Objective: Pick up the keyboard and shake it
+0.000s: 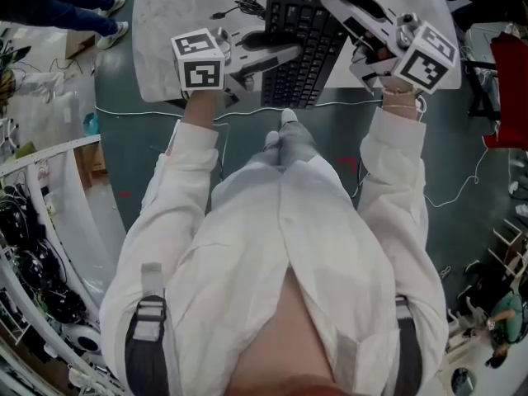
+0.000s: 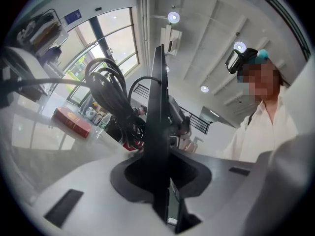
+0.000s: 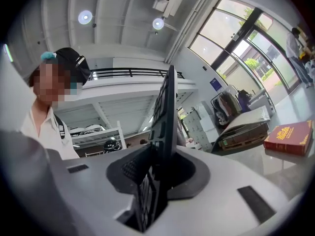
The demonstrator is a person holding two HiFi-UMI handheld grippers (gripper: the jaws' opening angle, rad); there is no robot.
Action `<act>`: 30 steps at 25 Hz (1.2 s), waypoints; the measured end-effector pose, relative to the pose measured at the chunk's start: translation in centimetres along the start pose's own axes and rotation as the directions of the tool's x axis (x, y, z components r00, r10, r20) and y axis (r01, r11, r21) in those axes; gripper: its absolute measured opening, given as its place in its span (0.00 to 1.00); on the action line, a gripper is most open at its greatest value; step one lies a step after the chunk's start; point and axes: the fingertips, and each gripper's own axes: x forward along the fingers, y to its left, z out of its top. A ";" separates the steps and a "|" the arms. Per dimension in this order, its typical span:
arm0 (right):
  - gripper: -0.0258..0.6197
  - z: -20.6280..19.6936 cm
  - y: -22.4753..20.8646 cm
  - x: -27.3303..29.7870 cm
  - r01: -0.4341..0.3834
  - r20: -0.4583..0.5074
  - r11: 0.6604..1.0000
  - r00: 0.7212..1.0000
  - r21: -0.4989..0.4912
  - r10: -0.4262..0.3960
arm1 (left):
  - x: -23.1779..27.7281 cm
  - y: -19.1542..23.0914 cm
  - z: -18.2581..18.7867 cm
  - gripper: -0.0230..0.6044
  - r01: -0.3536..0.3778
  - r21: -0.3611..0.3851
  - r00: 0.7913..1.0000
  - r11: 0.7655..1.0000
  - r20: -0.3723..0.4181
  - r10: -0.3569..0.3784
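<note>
Head view: left gripper (image 1: 280, 56), right gripper (image 1: 332, 3) fingers clamp opposite keyboard (image 1: 307, 44) edges over table (image 1: 165, 23).

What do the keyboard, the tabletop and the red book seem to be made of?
Keyboard: black plastic, matte, with moulded keycaps that show only a dull sheen. Tabletop: white with grey veins and a light gloss, so marble or a marble-look laminate; the look leaves it open. Red book: a hardback with a dull red cover and what looks like gold print, perhaps cloth or leatherette.

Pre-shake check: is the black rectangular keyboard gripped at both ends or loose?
Gripped. Left gripper and right gripper each have jaws closed on an edge of the black keyboard.
</note>
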 end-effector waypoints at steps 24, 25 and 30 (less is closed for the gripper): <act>0.30 -11.2 -17.3 0.1 0.231 -0.101 0.938 0.972 0.259 -0.212 | 2.4 14.3 -7.6 0.18 -0.181 -0.353 0.983 0.918 -0.035 0.181; 0.30 -11.9 -18.0 0.1 0.249 -0.109 0.929 0.968 0.276 -0.227 | 2.2 14.9 -7.9 0.18 -0.195 -0.360 0.980 0.912 -0.043 0.192; 0.32 -14.5 -20.6 0.0 0.296 -0.144 0.895 0.954 0.335 -0.262 | 2.1 17.1 -9.6 0.18 -0.259 -0.392 0.965 0.883 -0.076 0.249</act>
